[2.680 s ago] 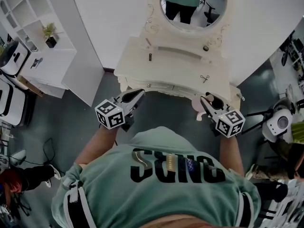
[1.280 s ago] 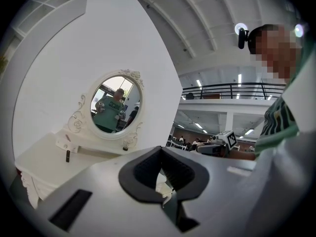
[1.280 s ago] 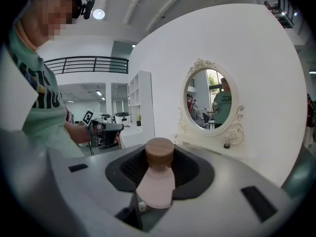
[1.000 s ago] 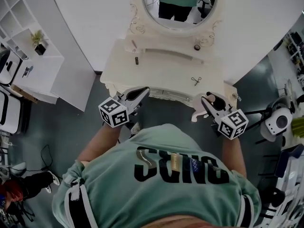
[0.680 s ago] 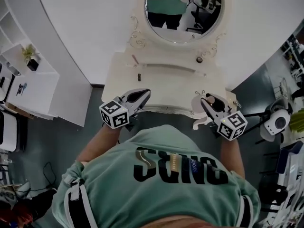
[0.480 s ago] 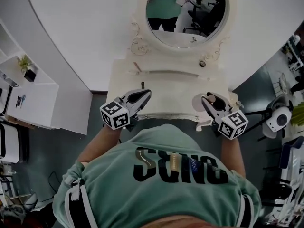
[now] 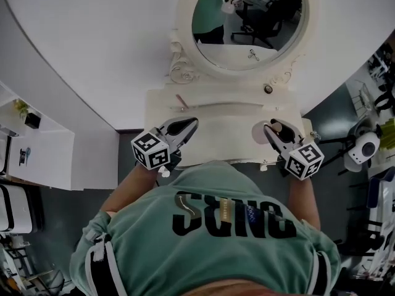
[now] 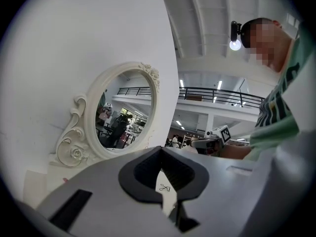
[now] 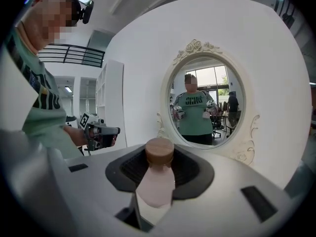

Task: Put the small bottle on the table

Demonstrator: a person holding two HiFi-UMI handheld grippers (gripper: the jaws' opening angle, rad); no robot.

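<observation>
The small bottle [image 9: 156,181] is pale pink with a brown wooden cap [image 9: 159,152]. It stands between the jaws of my right gripper [image 9: 158,174], which is shut on it. In the head view the right gripper [image 7: 269,128] holds the bottle [image 7: 260,132] just above the right front part of the cream dressing table [image 7: 222,119]. My left gripper [image 7: 195,121] hovers over the table's left front, jaws shut with nothing between them. In the left gripper view its dark pads [image 8: 143,172] meet at the tip.
An oval mirror [image 7: 247,17] in an ornate frame rises behind the tabletop. A small dark round thing [image 7: 268,89] and a thin stick [image 7: 180,100] lie near the table's back. Small scissors [image 8: 165,187] lie on the top. White shelves [image 7: 37,159] stand left, a white device [image 7: 364,147] right.
The person has stepped closer to the dressing table. Both grippers, earlier short of its front edge, now hang over the tabletop. The bottle stays in the right gripper.
</observation>
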